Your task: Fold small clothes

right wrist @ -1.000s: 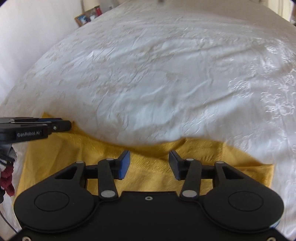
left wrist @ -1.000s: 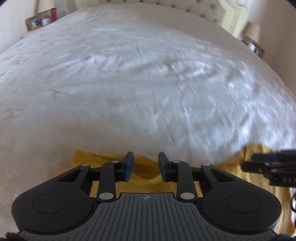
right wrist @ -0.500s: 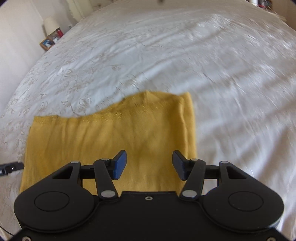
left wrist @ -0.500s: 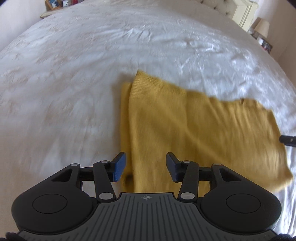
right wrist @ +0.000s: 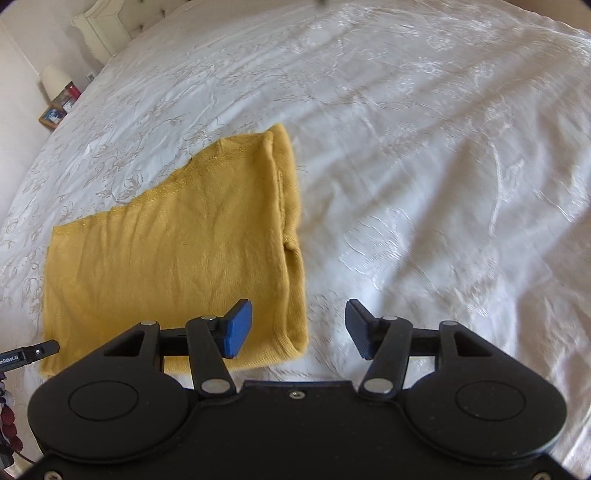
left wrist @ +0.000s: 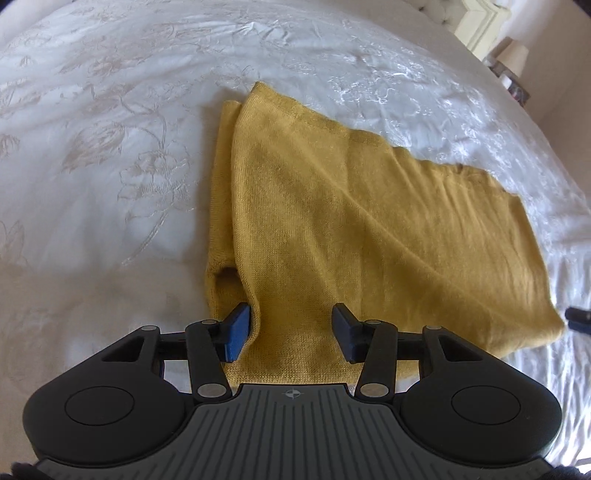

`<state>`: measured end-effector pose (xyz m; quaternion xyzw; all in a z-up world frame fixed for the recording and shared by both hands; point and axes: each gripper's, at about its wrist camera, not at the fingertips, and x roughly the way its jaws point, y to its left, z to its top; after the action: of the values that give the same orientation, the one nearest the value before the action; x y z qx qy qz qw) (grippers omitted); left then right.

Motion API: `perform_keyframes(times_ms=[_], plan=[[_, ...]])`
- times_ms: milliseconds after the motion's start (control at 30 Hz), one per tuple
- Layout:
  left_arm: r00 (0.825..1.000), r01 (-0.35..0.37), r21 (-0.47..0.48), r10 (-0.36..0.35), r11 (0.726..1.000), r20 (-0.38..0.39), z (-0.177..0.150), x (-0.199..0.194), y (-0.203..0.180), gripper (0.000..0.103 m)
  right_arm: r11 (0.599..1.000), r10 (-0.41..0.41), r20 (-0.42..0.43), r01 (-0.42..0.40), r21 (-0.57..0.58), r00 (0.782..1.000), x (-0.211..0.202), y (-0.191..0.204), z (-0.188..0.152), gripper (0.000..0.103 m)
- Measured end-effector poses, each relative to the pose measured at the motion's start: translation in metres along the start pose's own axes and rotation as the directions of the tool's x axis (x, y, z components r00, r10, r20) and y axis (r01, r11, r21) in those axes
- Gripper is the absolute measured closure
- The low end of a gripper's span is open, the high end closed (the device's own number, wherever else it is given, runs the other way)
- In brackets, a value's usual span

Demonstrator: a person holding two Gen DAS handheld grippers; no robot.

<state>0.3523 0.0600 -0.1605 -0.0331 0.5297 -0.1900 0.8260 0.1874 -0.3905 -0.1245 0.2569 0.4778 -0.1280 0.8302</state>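
Observation:
A mustard-yellow knit garment (left wrist: 351, 221) lies folded in a flat rectangle on the white embroidered bedspread (left wrist: 92, 147). My left gripper (left wrist: 291, 326) hovers open over its near left corner. A raised fold of cloth rests against the blue left pad (left wrist: 238, 328), and the right pad stands apart. In the right wrist view the garment (right wrist: 166, 258) fills the left half. My right gripper (right wrist: 297, 325) is open above its near right corner, where the folded edge lies below the gap. Each view catches the other gripper's tip at the garment's far end.
The bedspread (right wrist: 443, 147) stretches wide beyond and beside the garment. A cream headboard (left wrist: 476, 18) and a lamp (left wrist: 515, 59) stand at the far side. A bedside lamp (right wrist: 55, 79) and a picture frame (right wrist: 51, 116) sit past the bed's edge.
Both grippers drew back from the garment's edge and moved apart, the left toward its left end and the right toward its right end. Both jaws stand wider. The whole folded garment now shows.

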Motion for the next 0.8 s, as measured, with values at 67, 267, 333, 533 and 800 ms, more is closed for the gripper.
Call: perform_keyframes(times_ms=[67, 267, 333, 533, 800], plan=[[1.0, 0.003, -0.028, -0.003, 1.0, -0.009, 0.0, 0.002, 0.005, 0.057, 1.0, 0.001, 0.002, -0.001, 0.008, 1.0, -0.004, -0.002, -0.005, 0.039], [0.999, -0.006, -0.032, 0.005, 0.999, -0.032, 0.0, 0.002, 0.01, 0.098, 1.0, 0.013, -0.003, -0.013, 0.01, 1.0, -0.01, 0.003, -0.017, 0.039], [0.998, 0.028, -0.025, -0.029, 0.999, -0.055, -0.001, 0.002, 0.011, 0.097, 1.0, 0.018, -0.007, -0.018, 0.006, 1.0, -0.01, 0.007, -0.021, 0.039], [0.991, 0.063, 0.108, -0.049, 0.992, -0.129, -0.008, -0.023, 0.019, 0.097, 0.999, 0.031, -0.017, -0.032, -0.016, 0.999, -0.01, 0.016, -0.028, 0.039], [0.992, 0.016, 0.026, -0.013, 1.0, -0.123, -0.01, -0.014, 0.036, 0.099, 0.998, 0.012, -0.043, -0.014, -0.057, 0.999, 0.009, 0.027, -0.022, 0.039]])
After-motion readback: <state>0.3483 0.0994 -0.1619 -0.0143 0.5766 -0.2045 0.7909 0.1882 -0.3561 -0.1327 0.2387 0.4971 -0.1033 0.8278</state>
